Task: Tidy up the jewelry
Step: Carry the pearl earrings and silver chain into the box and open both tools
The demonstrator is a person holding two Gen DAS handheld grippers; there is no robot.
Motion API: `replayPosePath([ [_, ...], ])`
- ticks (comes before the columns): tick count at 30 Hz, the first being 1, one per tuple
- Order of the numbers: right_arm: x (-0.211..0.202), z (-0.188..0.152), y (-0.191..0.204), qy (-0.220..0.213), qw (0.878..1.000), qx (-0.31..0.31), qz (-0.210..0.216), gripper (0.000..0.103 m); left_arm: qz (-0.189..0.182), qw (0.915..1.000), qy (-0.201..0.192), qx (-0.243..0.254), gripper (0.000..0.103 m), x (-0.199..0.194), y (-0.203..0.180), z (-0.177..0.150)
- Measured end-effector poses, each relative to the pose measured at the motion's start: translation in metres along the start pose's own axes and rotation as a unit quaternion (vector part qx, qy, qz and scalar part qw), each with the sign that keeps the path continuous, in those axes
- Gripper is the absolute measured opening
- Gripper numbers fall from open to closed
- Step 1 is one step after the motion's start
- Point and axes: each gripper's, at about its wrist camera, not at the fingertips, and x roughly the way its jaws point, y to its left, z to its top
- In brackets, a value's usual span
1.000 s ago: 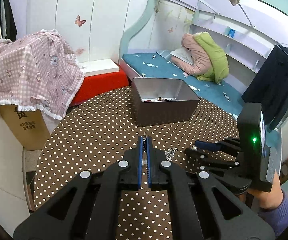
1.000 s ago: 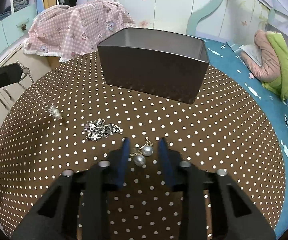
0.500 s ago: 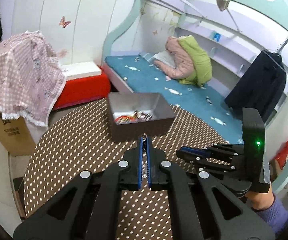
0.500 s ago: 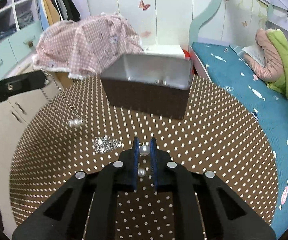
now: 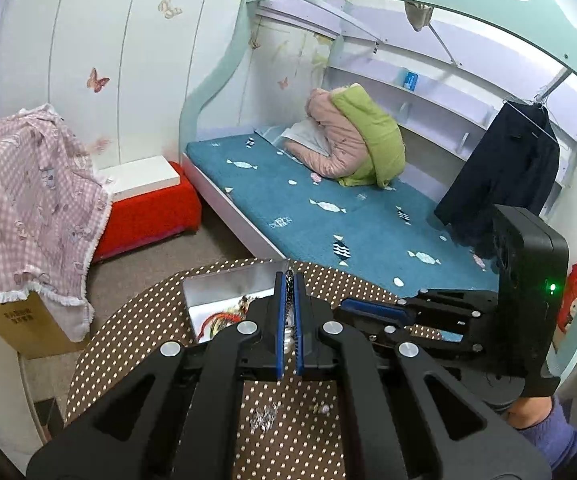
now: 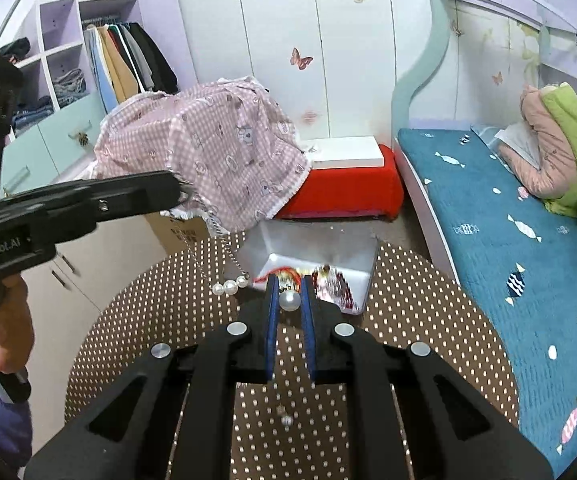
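1. Now both tongs are up off the desk; a second ago they sat low over its dotted cloth.
2. Left tongs are clenched on a thin chain. In the right view the chain hangs from their tip at centre left, ending in three pearls just left of the box. A second ago that pendant end lay on the desk.
3. Right tongs are grasping a pearl earring, pinched between the blue pads at frame centre. A second ago the pads stood apart around two pearl pieces lying on the cloth.
4. One small pearl piece lies on the desk, low in the right view under the tongs.
5. A silver cluster and another small piece show on the cloth at the bottom of the left view; the cluster sat in front of the tongs before.
6. The box, open and holding red and gold jewelry, now lies close under both tongs; earlier it stood farther up the frame.
7. A hand holds the left grip at lower left of the right view.
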Motion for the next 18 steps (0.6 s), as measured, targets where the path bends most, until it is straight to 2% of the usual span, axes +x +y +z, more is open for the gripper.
replayPosePath([
  [4, 0.02, 0.014, -0.011, 0.014, 0.999, 0.023, 0.02, 0.01, 0.006, 0.9995, 0.029, -0.009, 0.004, 0.03, 0.011, 0.017],
  [8, 0.041, 0.02, -0.02, 0.035, 0.998, 0.037, 0.026, 0.01, 0.007, 0.9975, 0.069, -0.012, 0.004, 0.068, 0.02, 0.016],
  [15, 0.082, 0.013, -0.028, 0.08, 0.995, 0.049, 0.027, 0.01, 0.016, 0.9904, 0.136, -0.02, 0.004, 0.123, 0.036, -0.012],
  [18, 0.096, 0.009, -0.031, 0.095, 0.994, 0.052, 0.024, 0.01, 0.02, 0.9892, 0.144, -0.021, 0.004, 0.13, 0.041, -0.021],
])
